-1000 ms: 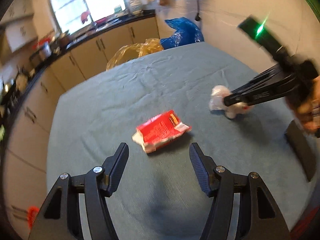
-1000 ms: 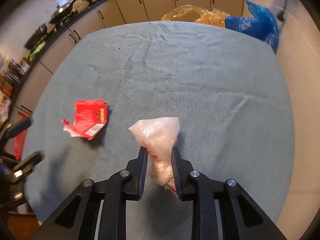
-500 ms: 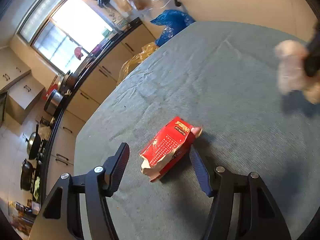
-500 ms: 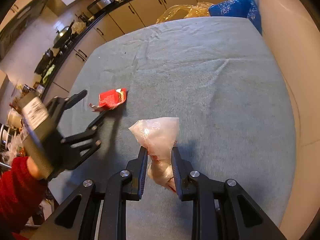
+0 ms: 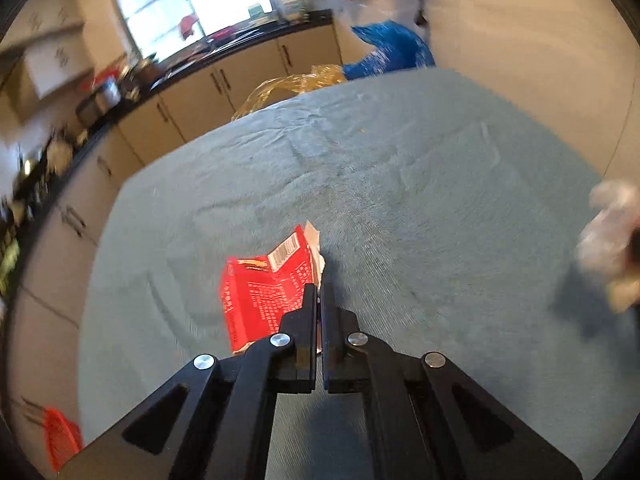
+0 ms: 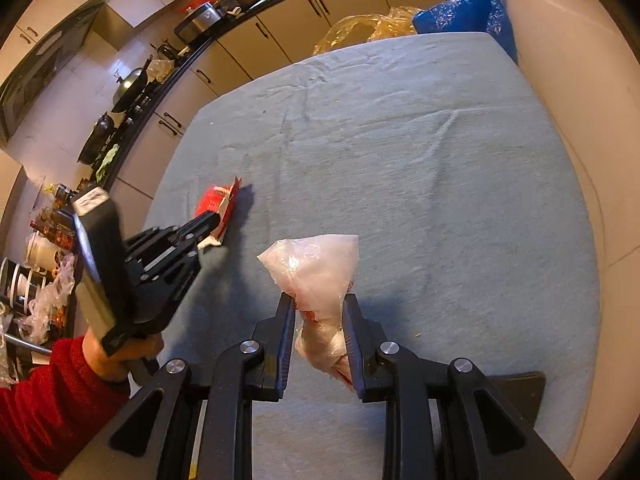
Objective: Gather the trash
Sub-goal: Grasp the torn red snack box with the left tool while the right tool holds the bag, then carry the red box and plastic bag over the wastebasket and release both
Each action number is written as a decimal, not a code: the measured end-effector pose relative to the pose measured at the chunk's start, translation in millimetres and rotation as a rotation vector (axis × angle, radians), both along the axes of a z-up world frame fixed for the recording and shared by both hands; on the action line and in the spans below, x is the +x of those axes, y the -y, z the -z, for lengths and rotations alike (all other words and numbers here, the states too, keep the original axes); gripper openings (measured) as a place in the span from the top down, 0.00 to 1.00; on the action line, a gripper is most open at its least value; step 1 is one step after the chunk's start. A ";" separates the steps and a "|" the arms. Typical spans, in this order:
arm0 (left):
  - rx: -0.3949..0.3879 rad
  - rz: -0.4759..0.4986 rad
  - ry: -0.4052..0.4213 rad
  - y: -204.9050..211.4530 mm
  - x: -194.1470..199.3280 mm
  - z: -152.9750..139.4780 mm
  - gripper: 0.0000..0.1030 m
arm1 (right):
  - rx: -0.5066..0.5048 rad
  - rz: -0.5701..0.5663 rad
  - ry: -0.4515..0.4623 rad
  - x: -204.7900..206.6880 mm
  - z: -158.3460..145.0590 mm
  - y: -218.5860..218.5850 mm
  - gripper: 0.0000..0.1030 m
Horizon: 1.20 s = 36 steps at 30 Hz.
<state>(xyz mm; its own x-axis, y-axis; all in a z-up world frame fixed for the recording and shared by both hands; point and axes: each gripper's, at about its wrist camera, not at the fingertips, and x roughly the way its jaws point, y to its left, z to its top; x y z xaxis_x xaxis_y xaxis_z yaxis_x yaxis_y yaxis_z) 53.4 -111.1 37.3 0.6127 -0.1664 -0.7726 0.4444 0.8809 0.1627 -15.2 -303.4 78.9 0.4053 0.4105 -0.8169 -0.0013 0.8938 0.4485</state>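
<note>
Both pieces of trash gripped above the table

The torn red cardboard packet is pinched in the left gripper; the crumpled clear plastic bag (pinkish) is clamped in the right gripper, over the grey-blue tablecloth.

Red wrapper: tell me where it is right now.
The red wrapper is pinched in the left gripper over the near-left part of the blue tablecloth, left of the plastic bag held by the right gripper.
</note>
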 end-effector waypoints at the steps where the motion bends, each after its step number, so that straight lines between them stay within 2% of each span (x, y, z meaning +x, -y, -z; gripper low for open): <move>1: -0.034 -0.014 -0.016 -6.2 -5.4 -3.8 0.99 | 0.005 -0.006 0.000 -0.9 -0.3 -3.9 0.75; 7: -0.151 -0.089 -0.044 -47.9 -42.7 -24.8 0.99 | 0.033 -0.032 0.001 -5.1 0.2 -24.7 0.75; 19: -0.230 -0.164 -0.052 -118.9 -105.2 -49.1 0.99 | 0.063 -0.137 0.009 -12.1 -1.2 -96.0 0.75; 36: -0.249 -0.312 0.029 -209.9 -139.9 -86.3 0.99 | 0.072 -0.337 0.038 -7.8 -18.9 -217.4 0.75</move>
<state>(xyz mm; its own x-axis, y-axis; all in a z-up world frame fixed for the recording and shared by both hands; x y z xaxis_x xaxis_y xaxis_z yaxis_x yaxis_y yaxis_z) -86.6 98.8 123.6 0.6842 -0.1489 -0.7140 0.1474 0.9870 -0.0646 -23.0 -86.0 97.8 0.2665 0.5825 -0.7679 -0.3087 0.8063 0.5045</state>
